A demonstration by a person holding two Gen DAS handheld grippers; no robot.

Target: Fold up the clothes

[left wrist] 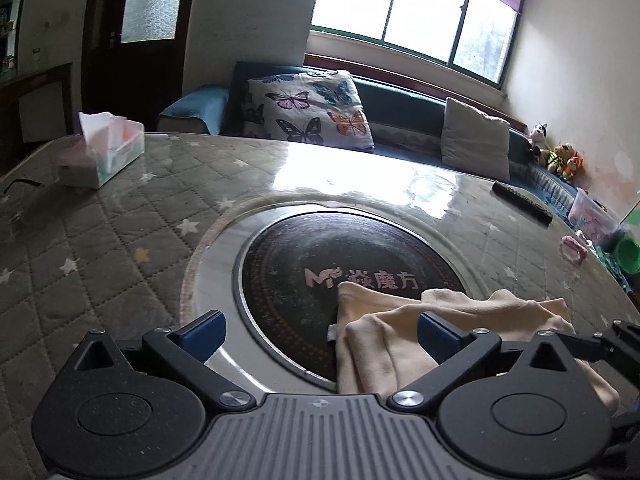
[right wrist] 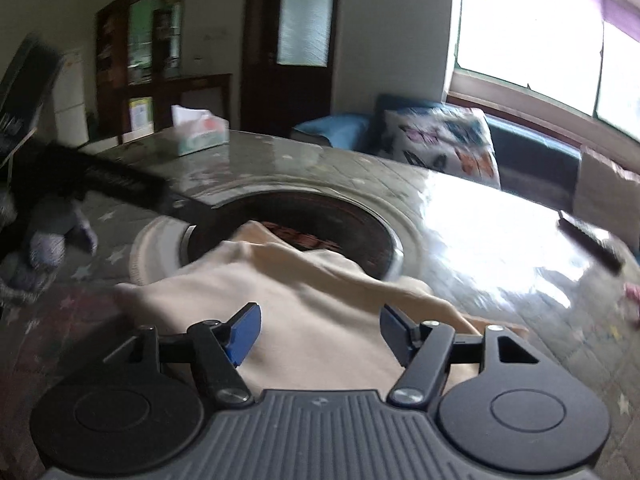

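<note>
I'm holding my left gripper (left wrist: 320,334) low over the table (left wrist: 120,240), jaws spread as wide as they go and gripping nothing. The cream cloth (left wrist: 400,320) is lying rumpled on the table, its far corner reaching onto the dark round hob (left wrist: 320,248) set in the middle. In the left view the cloth is sitting under and behind my right-hand pad (left wrist: 436,336), while the other pad is hanging over the hob's metal rim.

My right gripper (right wrist: 320,332) is hovering just above the same cloth (right wrist: 320,300), jaws partly open, pads clear of the fabric and nothing pinched between them. From here the cloth is bunching up in soft folds, draping from the hob (right wrist: 300,216) toward me, and this whole view is blurring.

A tissue box (left wrist: 104,148) is sitting at the far left of the table, well apart from the cloth. A dark remote (left wrist: 522,202) is lying near the far right edge. Beyond the table a butterfly pillow (left wrist: 308,108) is leaning on the sofa (left wrist: 400,100) beneath the bright window (left wrist: 400,4).
</note>
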